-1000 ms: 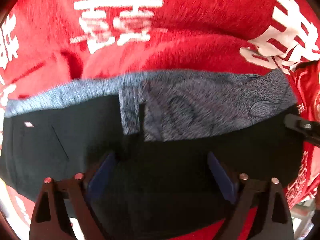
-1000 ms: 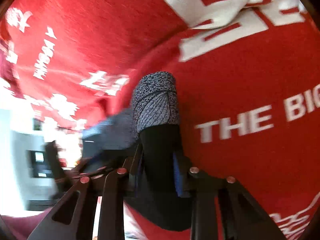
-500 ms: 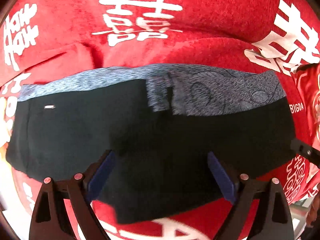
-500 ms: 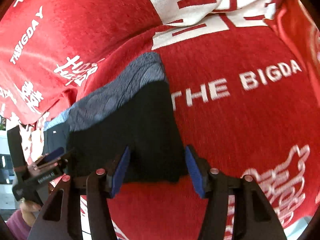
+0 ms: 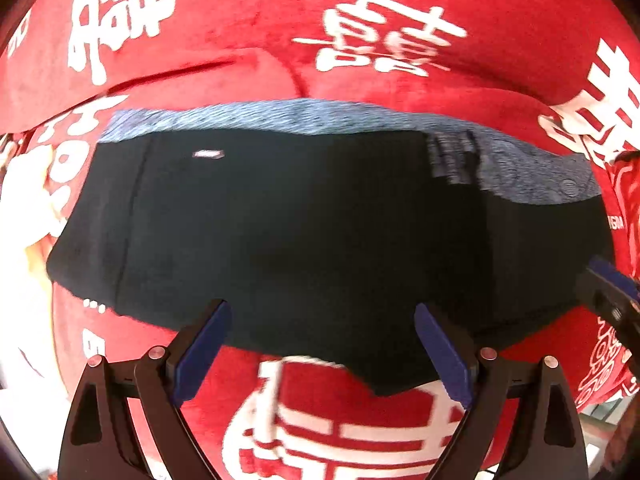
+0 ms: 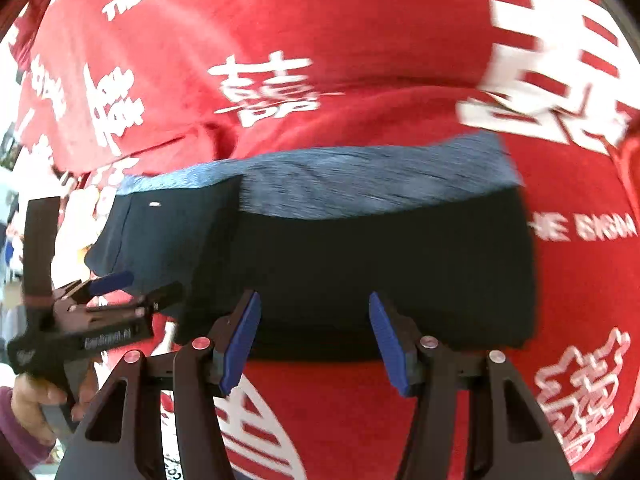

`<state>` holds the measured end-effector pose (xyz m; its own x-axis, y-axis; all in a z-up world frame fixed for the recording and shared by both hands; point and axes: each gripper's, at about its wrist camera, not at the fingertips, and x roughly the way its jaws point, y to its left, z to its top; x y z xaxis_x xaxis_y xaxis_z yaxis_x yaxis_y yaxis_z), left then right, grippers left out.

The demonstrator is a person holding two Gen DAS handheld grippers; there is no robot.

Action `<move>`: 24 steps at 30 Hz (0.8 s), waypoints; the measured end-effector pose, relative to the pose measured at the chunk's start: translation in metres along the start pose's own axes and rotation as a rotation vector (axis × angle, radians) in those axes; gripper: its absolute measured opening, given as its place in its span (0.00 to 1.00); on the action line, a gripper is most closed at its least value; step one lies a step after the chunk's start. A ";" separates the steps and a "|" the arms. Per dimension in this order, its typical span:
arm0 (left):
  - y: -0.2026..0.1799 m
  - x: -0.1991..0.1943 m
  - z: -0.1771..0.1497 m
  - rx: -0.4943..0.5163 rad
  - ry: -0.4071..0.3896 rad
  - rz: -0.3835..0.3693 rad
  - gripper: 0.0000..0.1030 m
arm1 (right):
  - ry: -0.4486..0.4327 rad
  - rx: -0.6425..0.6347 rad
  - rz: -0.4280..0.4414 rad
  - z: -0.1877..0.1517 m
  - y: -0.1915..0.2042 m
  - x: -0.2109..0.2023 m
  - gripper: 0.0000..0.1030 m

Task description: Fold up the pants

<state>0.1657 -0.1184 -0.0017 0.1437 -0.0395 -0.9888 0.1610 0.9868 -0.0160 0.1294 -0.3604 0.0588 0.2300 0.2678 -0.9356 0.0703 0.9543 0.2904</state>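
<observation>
The pants point(image 5: 320, 232) lie flat on a red blanket point(image 5: 400, 0) with big white writing on it. They are black and folded into a wide, short shape. A blue-grey band point(image 5: 280, 118) runs along their far edge. A tiny white tag point(image 5: 208, 155) sits near the top left of the black cloth.

The left claw point(image 5: 320, 356) hangs over the near edge of the pants. Its two blue pads point(image 5: 202, 356) are spread wide apart. Nothing is pinched between them.

The right claw point(image 6: 314, 344) is also over the near edge of the pants point(image 6: 360, 272). Its blue pads point(image 6: 240, 344) are partly spread and grip nothing. The cloth lies flat under them.

In the right claw's view, a hand point(image 6: 32, 400) holds the left claw point(image 6: 116, 292) at the left end of the pants.
</observation>
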 end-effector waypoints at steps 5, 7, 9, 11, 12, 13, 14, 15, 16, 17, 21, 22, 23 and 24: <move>0.029 0.002 -0.011 -0.035 0.010 0.018 0.91 | 0.119 -0.011 0.035 -0.002 0.038 0.056 0.59; 0.042 0.001 -0.013 -0.052 0.010 0.018 0.91 | 0.109 -0.045 0.014 -0.008 0.051 0.057 0.62; 0.054 0.002 -0.015 -0.066 0.012 0.021 0.91 | 0.115 -0.090 0.006 -0.014 0.063 0.056 0.64; 0.062 0.003 -0.015 -0.080 0.014 0.019 0.91 | 0.122 -0.113 -0.018 -0.018 0.069 0.056 0.64; 0.068 0.004 -0.015 -0.090 0.016 0.016 0.91 | 0.125 -0.119 -0.027 -0.018 0.071 0.056 0.64; 0.071 0.004 -0.016 -0.096 0.017 0.016 0.91 | 0.127 -0.119 -0.031 -0.018 0.071 0.056 0.64; 0.075 0.004 -0.016 -0.101 0.017 0.015 0.91 | 0.129 -0.112 -0.035 -0.018 0.071 0.056 0.64; 0.079 0.005 -0.018 -0.111 0.017 0.013 0.91 | 0.127 -0.099 -0.038 -0.017 0.070 0.055 0.64; 0.082 0.006 -0.019 -0.117 0.018 0.011 0.91 | 0.124 -0.087 -0.041 -0.017 0.071 0.055 0.64; 0.085 0.006 -0.020 -0.124 0.018 0.008 0.91 | 0.120 -0.078 -0.042 -0.018 0.072 0.054 0.64; 0.097 0.011 -0.027 -0.155 0.032 0.005 0.91 | 0.115 -0.102 -0.080 -0.022 0.080 0.055 0.64; 0.101 0.013 -0.029 -0.166 0.037 0.002 0.91 | 0.113 -0.112 -0.094 -0.023 0.083 0.055 0.64; 0.105 0.014 -0.031 -0.178 0.038 -0.003 0.91 | 0.112 -0.117 -0.100 -0.024 0.084 0.055 0.65; 0.108 0.015 -0.033 -0.189 0.038 -0.008 0.91 | 0.117 -0.126 -0.107 -0.025 0.087 0.056 0.66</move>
<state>0.1534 -0.0072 -0.0229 0.1054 -0.0447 -0.9934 -0.0247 0.9986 -0.0475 0.1237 -0.2594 0.0267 0.1126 0.1710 -0.9788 -0.0359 0.9851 0.1679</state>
